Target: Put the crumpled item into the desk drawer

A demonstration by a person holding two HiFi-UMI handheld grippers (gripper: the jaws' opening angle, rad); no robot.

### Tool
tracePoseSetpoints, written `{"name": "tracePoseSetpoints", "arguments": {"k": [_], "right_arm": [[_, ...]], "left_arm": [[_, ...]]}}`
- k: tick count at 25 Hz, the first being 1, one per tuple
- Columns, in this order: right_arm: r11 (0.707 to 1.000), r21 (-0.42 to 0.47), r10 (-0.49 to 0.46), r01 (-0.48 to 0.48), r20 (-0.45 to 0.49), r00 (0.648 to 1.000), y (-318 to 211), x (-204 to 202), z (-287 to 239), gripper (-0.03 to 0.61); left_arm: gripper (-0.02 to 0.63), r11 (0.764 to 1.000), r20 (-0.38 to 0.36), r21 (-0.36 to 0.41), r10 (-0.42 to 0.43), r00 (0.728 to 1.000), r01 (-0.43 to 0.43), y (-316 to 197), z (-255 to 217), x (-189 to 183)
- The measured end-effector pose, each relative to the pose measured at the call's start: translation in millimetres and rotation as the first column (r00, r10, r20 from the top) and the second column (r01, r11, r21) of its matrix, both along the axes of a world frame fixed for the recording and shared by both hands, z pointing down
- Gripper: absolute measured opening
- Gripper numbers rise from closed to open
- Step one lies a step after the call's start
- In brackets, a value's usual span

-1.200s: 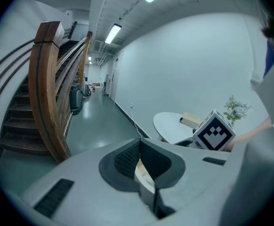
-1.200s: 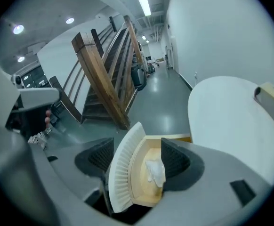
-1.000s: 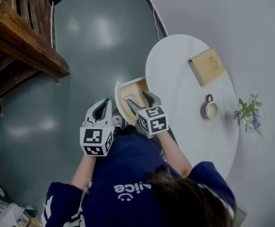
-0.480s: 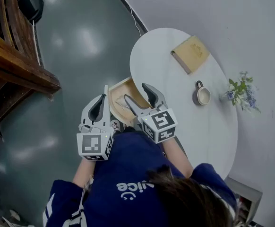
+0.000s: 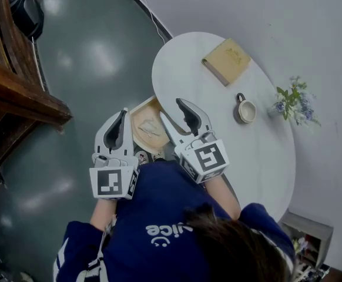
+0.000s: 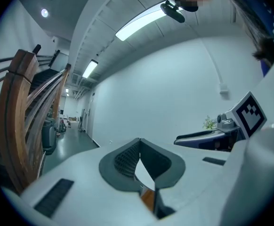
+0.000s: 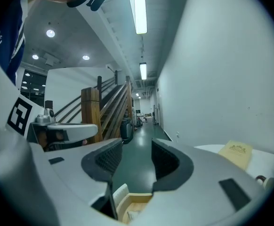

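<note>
The desk drawer (image 5: 137, 113) stands pulled out from under the white round table (image 5: 241, 157), and a pale crumpled item (image 5: 150, 128) lies inside it. My right gripper (image 5: 171, 110) hovers over the drawer's right edge; its jaws are apart and closing with nothing between them. In the right gripper view the drawer (image 7: 127, 199) shows below the right gripper (image 7: 132, 159). My left gripper (image 5: 123, 115) hangs just left of the drawer, shut and empty; in the left gripper view the left gripper (image 6: 139, 145) has its tips meeting.
On the table lie a tan book (image 5: 226, 60), a small mug (image 5: 245, 110) and a bunch of flowers (image 5: 293, 101) near the wall. A wooden staircase (image 5: 12, 81) rises at the left across the grey floor.
My right gripper has drawn back and up from inside the drawer, and its jaws have narrowed. The left gripper stays shut beside the drawer. The head view has shifted.
</note>
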State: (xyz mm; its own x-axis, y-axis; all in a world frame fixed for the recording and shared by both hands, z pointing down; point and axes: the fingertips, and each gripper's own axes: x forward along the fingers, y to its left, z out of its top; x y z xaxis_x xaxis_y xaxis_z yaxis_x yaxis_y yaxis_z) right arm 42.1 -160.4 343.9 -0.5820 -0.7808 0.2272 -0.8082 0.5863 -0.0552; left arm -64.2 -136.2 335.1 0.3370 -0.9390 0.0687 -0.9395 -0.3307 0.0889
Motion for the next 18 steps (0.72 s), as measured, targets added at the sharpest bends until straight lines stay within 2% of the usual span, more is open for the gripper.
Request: {"name": "tracePoseSetpoints", "arguments": {"k": [4, 8, 18], "right_arm": [[0.999, 0.025, -0.048, 0.047, 0.019, 0.999, 6.1, -3.0, 0.0, 0.110], [1.000, 0.019, 0.009, -0.010, 0.019, 1.000, 4.2, 4.8, -5.6, 0.021], [0.999, 0.022, 0.037, -0.037, 0.007, 0.999, 3.0, 12.2, -3.2, 0.008]], "left_arm": [[0.005, 1.000, -0.004, -0.005, 0.030, 1.000, -0.030, 0.3, -1.6, 9.6], [0.005, 0.997, -0.011, -0.017, 0.075, 0.997, -0.076, 5.7, -1.8, 20.5], [0.005, 0.997, 0.000, -0.043, 0.071, 0.998, -0.071, 5.6, 3.4, 23.3]]}}
